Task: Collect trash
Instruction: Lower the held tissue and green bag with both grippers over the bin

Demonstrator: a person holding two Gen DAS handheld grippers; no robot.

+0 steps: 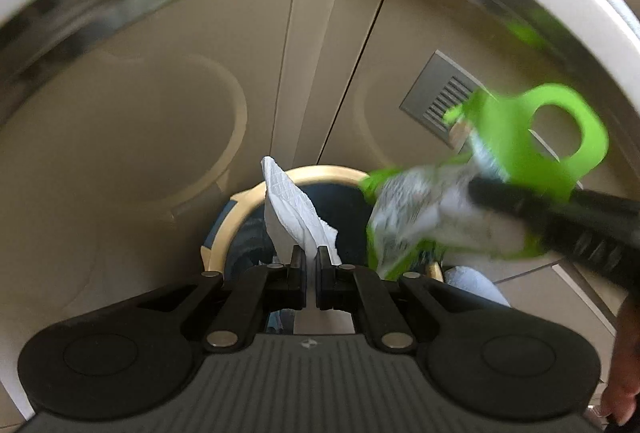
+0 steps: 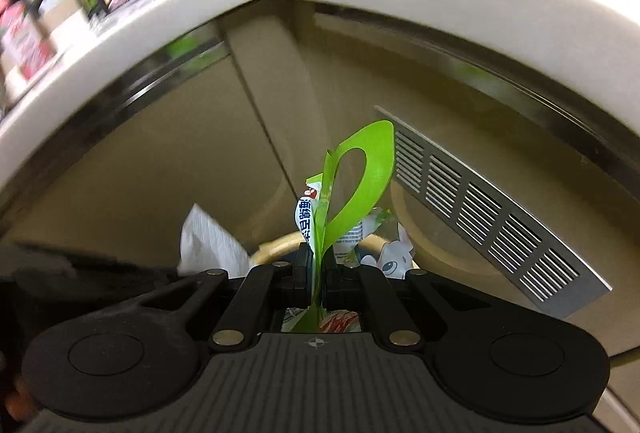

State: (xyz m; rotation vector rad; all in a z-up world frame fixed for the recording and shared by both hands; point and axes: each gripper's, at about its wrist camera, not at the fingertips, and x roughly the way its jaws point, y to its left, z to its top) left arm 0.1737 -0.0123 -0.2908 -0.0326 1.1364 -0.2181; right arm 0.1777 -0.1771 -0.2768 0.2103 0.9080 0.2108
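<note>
Left wrist: one tissue [image 1: 294, 209] (pinched), one green wrapper [image 1: 520, 169], one bin [image 1: 320, 172]

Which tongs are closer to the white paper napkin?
Left. The left tongs are pinching the white paper napkin itself. The right tongs sit beside it, clamped on a green wrapper.

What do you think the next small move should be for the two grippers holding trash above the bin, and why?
Probably lower both a little further over the bin, then open. The left gripper is shut on a white tissue right above the opening; the right gripper is shut on a green wrapper just over the rim, so both pieces should fall in.
</note>
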